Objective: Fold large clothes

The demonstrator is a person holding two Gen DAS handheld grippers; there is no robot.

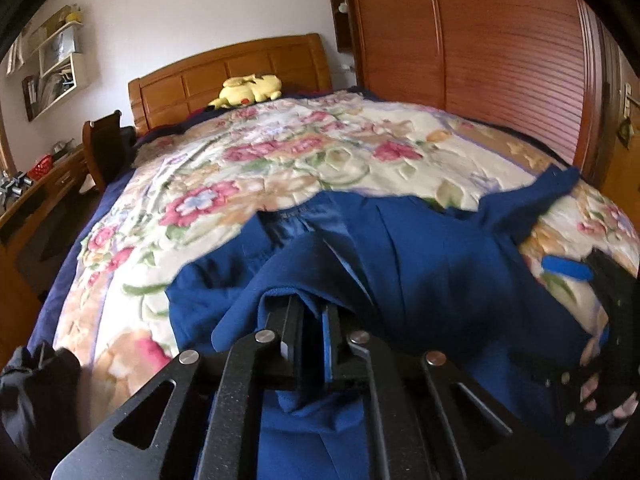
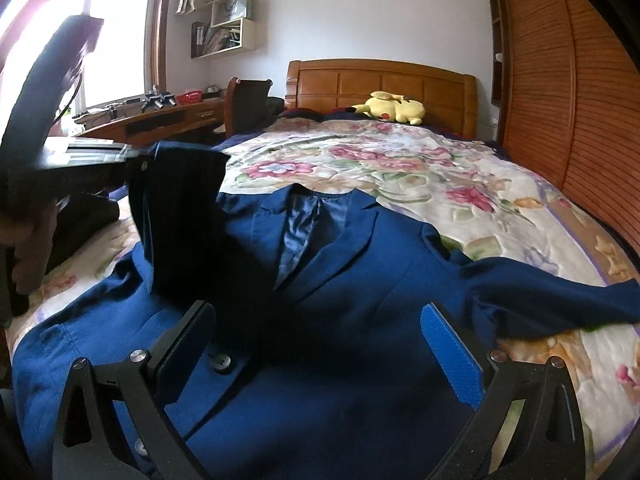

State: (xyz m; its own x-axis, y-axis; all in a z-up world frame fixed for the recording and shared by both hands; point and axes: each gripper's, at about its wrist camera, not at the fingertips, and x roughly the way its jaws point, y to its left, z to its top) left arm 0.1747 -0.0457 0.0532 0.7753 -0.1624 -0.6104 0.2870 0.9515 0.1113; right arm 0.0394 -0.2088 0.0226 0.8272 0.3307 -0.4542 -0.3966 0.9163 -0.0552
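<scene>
A dark blue suit jacket [image 2: 340, 288] lies front up on the floral bedspread [image 2: 400, 168], collar toward the headboard, one sleeve [image 2: 560, 300] stretched right. My left gripper [image 1: 310, 316] is shut on the other sleeve [image 1: 280, 276] and holds it lifted over the jacket's body [image 1: 440, 280]; in the right wrist view that gripper [image 2: 136, 164] shows at upper left with the sleeve [image 2: 180, 220] hanging from it. My right gripper [image 2: 320, 344] is open and empty above the jacket's front near a button [image 2: 221, 361]; it also shows in the left wrist view [image 1: 592, 276].
A yellow plush toy [image 2: 392, 108] lies by the wooden headboard [image 2: 380, 84]. A wooden wardrobe [image 2: 580, 100] runs along the right of the bed. A desk [image 2: 160, 118] and chair [image 2: 244, 100] stand left, under a window. Dark clothing [image 1: 36, 392] lies at the bed's near left.
</scene>
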